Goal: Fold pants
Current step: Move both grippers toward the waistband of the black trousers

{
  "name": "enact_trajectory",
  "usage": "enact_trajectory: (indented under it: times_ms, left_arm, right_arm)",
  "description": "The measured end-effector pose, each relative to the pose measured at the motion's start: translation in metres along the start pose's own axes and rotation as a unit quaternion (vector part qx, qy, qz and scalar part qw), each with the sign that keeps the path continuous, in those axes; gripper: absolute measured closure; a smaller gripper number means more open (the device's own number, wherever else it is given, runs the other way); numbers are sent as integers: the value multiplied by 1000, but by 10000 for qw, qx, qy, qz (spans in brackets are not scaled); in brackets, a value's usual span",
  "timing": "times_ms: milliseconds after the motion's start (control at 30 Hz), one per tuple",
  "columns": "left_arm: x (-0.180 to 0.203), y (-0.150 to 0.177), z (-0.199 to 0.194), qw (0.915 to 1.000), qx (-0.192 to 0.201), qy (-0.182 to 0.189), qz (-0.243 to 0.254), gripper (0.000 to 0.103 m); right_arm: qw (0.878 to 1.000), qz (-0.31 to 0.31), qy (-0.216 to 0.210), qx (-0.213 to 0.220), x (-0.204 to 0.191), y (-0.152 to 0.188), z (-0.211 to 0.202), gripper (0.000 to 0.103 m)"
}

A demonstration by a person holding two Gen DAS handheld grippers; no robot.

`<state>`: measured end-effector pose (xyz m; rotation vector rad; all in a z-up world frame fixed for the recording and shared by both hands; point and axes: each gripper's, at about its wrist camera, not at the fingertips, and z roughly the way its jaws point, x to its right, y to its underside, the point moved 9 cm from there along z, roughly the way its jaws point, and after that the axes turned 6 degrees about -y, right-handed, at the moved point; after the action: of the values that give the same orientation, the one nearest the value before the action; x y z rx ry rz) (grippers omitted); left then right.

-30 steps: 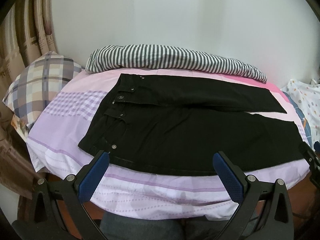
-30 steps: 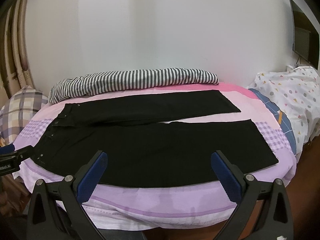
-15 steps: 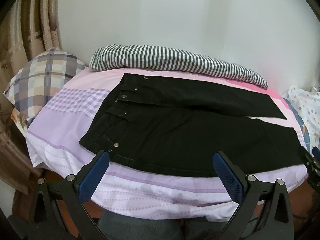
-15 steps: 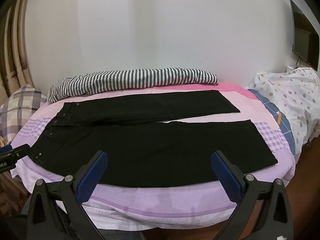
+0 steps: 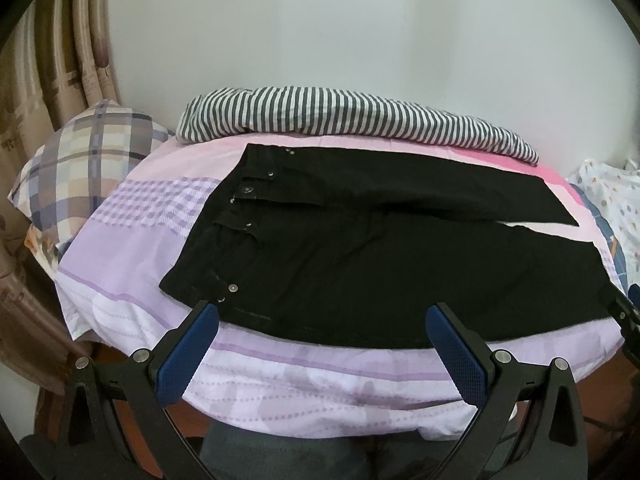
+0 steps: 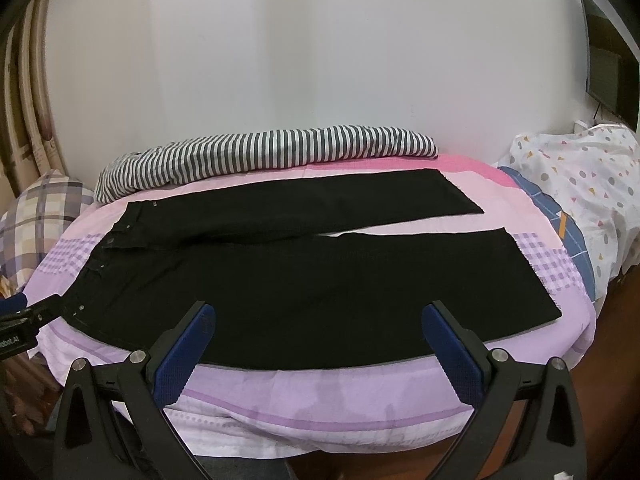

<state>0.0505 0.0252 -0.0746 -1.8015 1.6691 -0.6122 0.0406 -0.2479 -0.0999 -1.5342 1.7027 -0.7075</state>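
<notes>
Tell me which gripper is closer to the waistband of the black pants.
Left. The left gripper hovers open at the near bed edge just below the waistband corner. The right gripper hovers open farther along the near leg, toward the hem.

A plain white wall [image 6: 320,60] rises behind the bed [image 6: 320,396], which wears a pink and lilac sheet. Along the bed's far edge lies a rolled grey-and-white striped blanket [image 6: 272,152]. A plaid pillow [image 5: 80,168] sits at its left end, before beige patterned curtains [image 5: 52,80]. At the right end lies white bedding with coloured dots [image 6: 580,184]; a dark screen [image 6: 608,76] hangs above it.
</notes>
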Motion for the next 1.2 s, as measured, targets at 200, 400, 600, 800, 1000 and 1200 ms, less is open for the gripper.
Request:
enact_trajectory:
  times_ms: [200,400,600,800,1000,1200]
  left_arm:
    - [-2,3,9,9998,-177,-97,33,0]
    - [-5,0,18,9995,-289,-88,-30,0]
    - [-14,-8,28,9991,-364,-190,-66,0]
    - [-27,-15,36,9986,-377,-349,-110,0]
    - [-36,-21,46,9981,-416,-444,-132,0]
    - [-39,-22,54,9978,-483,-429,-135,0]
  right_arm:
    - [9998,31,115,-174,2,5,7,0]
    - [9989,4,322,-345,5,2,14,0]
    - [9981,-45,486,-377,4,-15,21,0]
    - [9968,-116,643,-451,0,-26,29,0]
    - [9959,-38,684,-584,-1,-27,38,0]
    - [9959,-25,695,-583,-2,-30,43,1]
